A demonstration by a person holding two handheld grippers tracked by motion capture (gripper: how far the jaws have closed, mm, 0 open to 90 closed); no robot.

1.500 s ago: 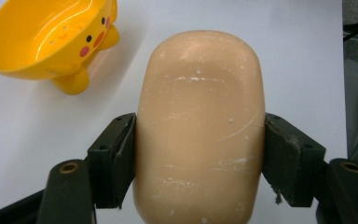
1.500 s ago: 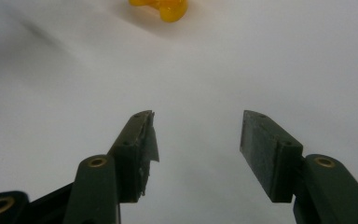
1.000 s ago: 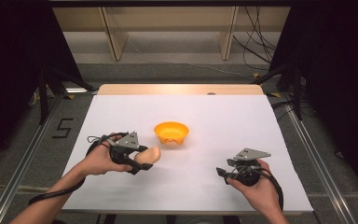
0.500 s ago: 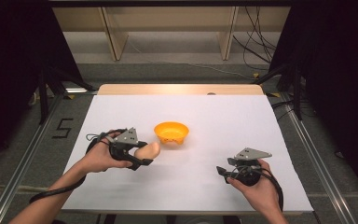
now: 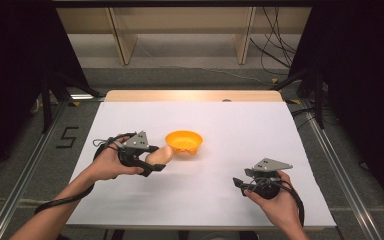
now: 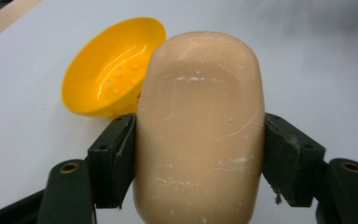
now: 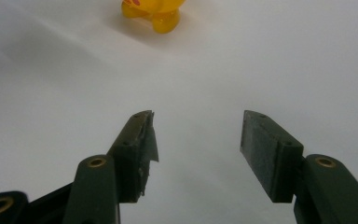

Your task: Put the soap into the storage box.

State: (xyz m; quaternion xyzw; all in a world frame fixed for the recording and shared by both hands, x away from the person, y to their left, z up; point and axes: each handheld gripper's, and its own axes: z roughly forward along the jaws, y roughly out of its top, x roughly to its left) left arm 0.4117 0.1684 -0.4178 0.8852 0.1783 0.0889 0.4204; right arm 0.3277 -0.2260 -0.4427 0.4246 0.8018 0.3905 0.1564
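Observation:
A peach-coloured bar of soap point(image 6: 199, 126) is clamped between the jaws of my left gripper point(image 5: 156, 159), held just left of a small yellow perforated dish point(image 5: 184, 142) at the table's middle. In the left gripper view the dish point(image 6: 107, 70) lies behind and left of the soap, its holed inside tilted toward me. My right gripper point(image 5: 240, 183) rests low at the front right, open with nothing between its jaws point(image 7: 196, 135). The yellow dish's base point(image 7: 154, 11) shows at the top of the right gripper view.
The white table top point(image 5: 240, 130) has a wooden strip point(image 5: 195, 96) along its far edge. Metal rails run along both sides on the floor, and a wooden frame with cables stands behind the table.
My left gripper has carried the soap forward and to the right, up to the yellow dish. The right gripper has shifted only slightly.

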